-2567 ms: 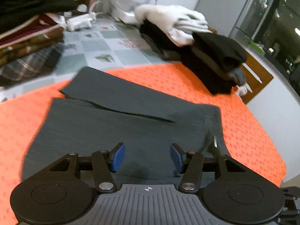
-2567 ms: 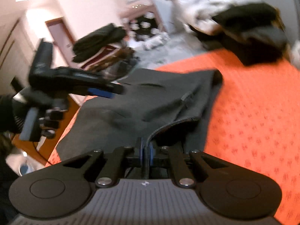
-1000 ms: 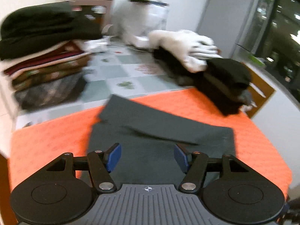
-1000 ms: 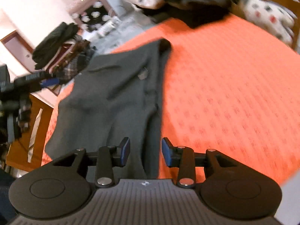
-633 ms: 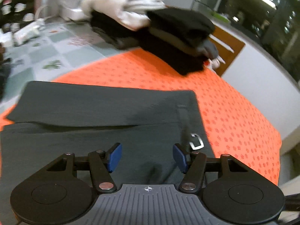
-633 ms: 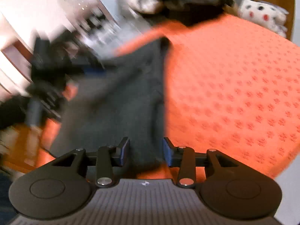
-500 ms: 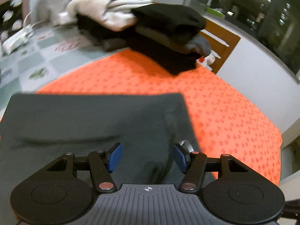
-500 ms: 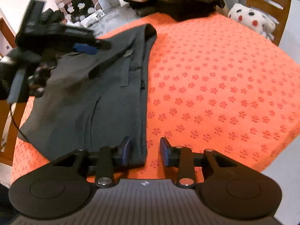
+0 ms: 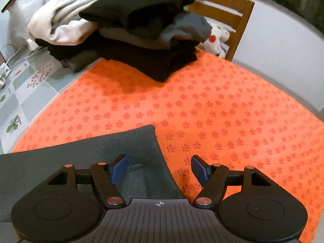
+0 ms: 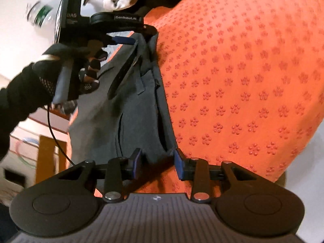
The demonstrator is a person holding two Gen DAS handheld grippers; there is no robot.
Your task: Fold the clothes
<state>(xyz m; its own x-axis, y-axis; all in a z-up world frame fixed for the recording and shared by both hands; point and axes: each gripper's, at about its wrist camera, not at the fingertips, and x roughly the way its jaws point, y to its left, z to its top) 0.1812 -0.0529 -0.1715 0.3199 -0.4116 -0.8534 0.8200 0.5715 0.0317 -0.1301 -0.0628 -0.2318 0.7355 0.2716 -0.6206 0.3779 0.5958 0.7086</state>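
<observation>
Dark grey trousers [image 9: 85,154] lie flat on the orange flower-print mat [image 9: 222,111]. My left gripper [image 9: 159,169] hovers over their far waist corner, its jaws opening; the cloth edge lies below the gap and the blue pads do not press it. In the right wrist view the trousers [image 10: 133,105] run from the near edge toward the far side. My right gripper [image 10: 158,162] is open just above the near waist corner, nothing pinched. The left gripper [image 10: 139,38] shows there at the trousers' far end, held by a gloved hand [image 10: 66,70].
A pile of folded black, grey and white clothes [image 9: 131,26] sits at the mat's far edge. A wooden chair [image 9: 226,14] with a spotted soft toy [image 9: 216,38] stands behind it. Tiled tabletop [image 9: 20,93] lies to the left. The mat's edge [image 10: 293,158] drops off at right.
The left gripper swung right along the trousers to their far waist corner and its jaws widened. The right gripper let go of the cloth, dropped lower and now sits open over the near corner.
</observation>
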